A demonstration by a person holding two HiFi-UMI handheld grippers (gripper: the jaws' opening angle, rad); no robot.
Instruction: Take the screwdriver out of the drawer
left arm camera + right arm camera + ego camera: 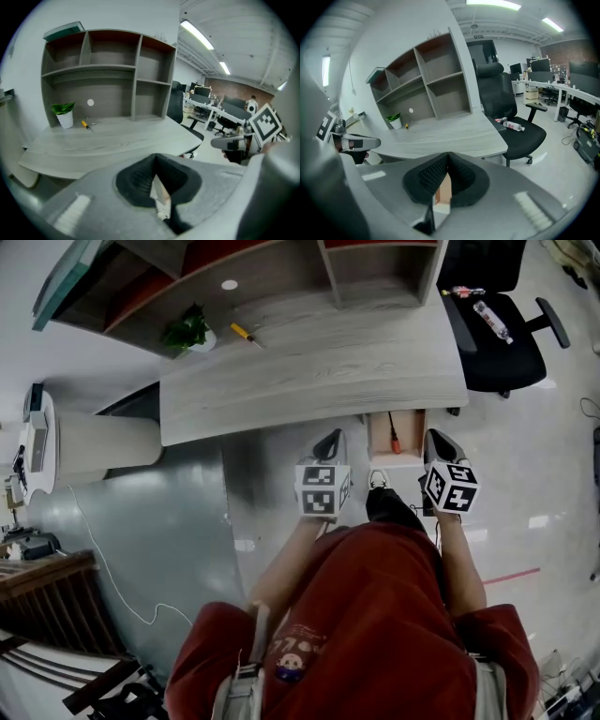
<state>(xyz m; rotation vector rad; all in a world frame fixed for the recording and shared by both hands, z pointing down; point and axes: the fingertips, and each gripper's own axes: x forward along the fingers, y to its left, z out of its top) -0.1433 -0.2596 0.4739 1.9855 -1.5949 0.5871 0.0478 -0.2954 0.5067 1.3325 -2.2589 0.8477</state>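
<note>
Head view looks steeply down past a red top onto the left tool point(333, 436) and the right tool point(434, 435), held side by side with their marker cubes nearest the person. Each tool's own view shows its dark ribbed jaws pressed together at the tips, gripping nothing.

Between the two tools, closer to the right one, a drawer point(411, 432) stands pulled out from under the desk point(309, 371). Its inside is pale wood. The screwdriver point(396, 442) lies lengthwise in it, apart from both tools. It has a short orange-red handle at the end nearer the tools and a thin dark shaft running away from them. Nothing else can be made out in the drawer, and its far end is hidden under the desk top.

Neither gripper view shows the drawer clearly, since the grey tool bodies fill the lower part of each.

Beyond the tools, well to the left on the desk, a yellow screwdriver point(246, 335) lies just beside a potted plant point(192, 332). Behind them rises a shelf unit point(281, 277), its compartments looking bare and cut off at the picture's top. Far right of the right tool, a bottle point(491, 321) lies on an office chair point(506, 357).
</note>
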